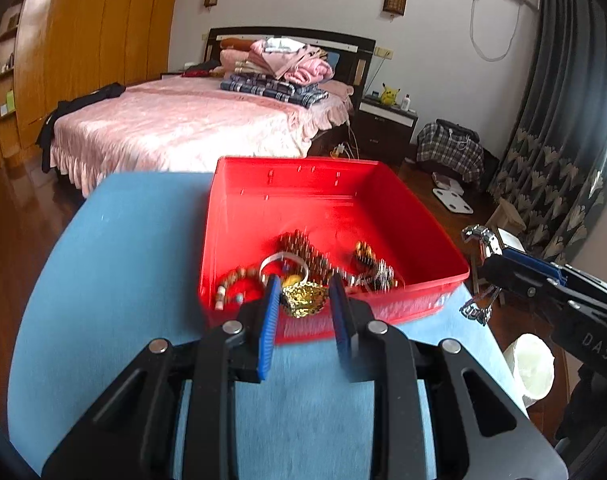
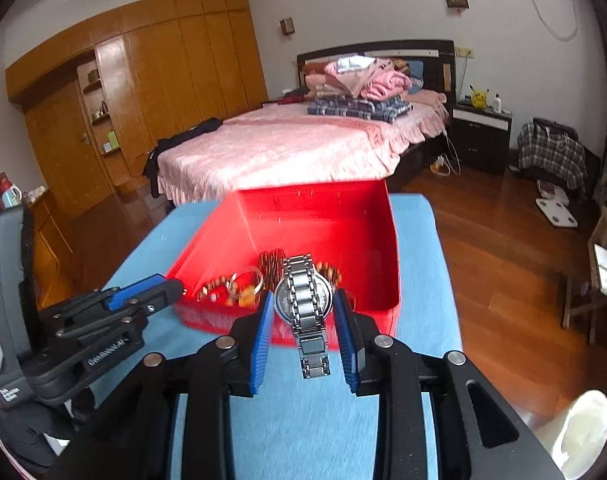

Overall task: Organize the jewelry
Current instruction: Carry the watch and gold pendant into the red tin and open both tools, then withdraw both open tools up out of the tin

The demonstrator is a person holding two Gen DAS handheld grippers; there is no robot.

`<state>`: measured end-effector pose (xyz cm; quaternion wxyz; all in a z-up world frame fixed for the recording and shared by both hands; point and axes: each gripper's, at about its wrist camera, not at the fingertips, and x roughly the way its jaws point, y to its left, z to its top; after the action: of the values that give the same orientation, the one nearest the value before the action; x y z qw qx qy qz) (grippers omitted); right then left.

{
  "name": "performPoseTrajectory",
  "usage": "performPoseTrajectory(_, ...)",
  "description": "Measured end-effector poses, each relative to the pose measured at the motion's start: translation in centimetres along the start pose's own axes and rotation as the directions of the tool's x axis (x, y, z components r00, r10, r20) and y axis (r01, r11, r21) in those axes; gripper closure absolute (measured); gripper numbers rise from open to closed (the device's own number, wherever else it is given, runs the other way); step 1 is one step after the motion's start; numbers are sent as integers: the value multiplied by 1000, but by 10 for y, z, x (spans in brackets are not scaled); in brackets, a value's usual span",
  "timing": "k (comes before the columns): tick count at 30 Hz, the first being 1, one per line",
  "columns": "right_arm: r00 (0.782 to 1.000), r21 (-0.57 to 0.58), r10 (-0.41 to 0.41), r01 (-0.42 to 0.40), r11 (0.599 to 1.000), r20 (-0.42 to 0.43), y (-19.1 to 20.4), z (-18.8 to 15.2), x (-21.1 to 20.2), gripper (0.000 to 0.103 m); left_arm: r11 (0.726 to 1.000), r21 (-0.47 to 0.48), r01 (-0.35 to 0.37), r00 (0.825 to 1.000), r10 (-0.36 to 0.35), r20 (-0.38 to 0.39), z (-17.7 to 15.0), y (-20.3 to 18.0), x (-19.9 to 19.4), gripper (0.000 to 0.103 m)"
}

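Note:
A red box (image 1: 343,172) sits on a blue-covered table (image 1: 123,260). Inside lie beaded bracelets (image 1: 303,246) and a silver bangle (image 1: 281,259). My left gripper (image 1: 304,286) hangs over the box's near edge, shut on a gold ornament (image 1: 303,301). In the right wrist view, my right gripper (image 2: 304,296) is shut on a silver watch (image 2: 303,300), whose metal band hangs down between the pads. The red box (image 2: 395,248) lies just beyond it. Each gripper shows in the other's view: the right gripper (image 1: 483,264) with the watch (image 1: 479,240) at the right, the left gripper (image 2: 175,286) at the left.
A pink bed (image 1: 183,128) stands behind the table, with a dark nightstand (image 1: 387,120) beside it. Wooden floor (image 2: 483,248) surrounds the table. A white bin (image 1: 531,364) sits low on the right and a small stool (image 2: 599,280) stands near the curtain.

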<state>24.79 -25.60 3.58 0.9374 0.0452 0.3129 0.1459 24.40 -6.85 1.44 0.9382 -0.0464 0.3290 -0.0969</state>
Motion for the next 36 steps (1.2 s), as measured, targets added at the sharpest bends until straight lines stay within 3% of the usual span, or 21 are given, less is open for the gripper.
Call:
performPoseTrajectory(7, 1000, 3, -1, 0, 1000, 24, -7, 30, 18, 73, 1000, 11, 4, 1000, -5, 29, 35, -5, 21, 79)
performPoseTrajectory(18, 1000, 17, -7, 8, 1000, -30, -14, 41, 78, 72, 1000, -14, -4, 999, 3, -36, 57, 5, 81, 77)
performPoseTrajectory(21, 999, 21, -26, 26, 999, -19, -15, 44, 83, 67, 1000, -10, -28, 998, 27, -48, 62, 9, 89, 43)
performPoseTrajectory(24, 999, 15, -40, 40, 999, 7, -16, 49, 77, 63, 999, -4, -39, 999, 39, -26, 63, 13, 83, 33)
performPoseTrajectory(30, 997, 22, -58, 57, 998, 51, -21, 47, 51, 44, 998, -9, -55, 998, 55, 16, 58, 18, 59, 17)
performPoseTrajectory(36, 996, 30, -57, 55, 998, 68, -20, 35, 27, 31, 997, 8, -82, 996, 81, 30, 45, 18, 29, 10)
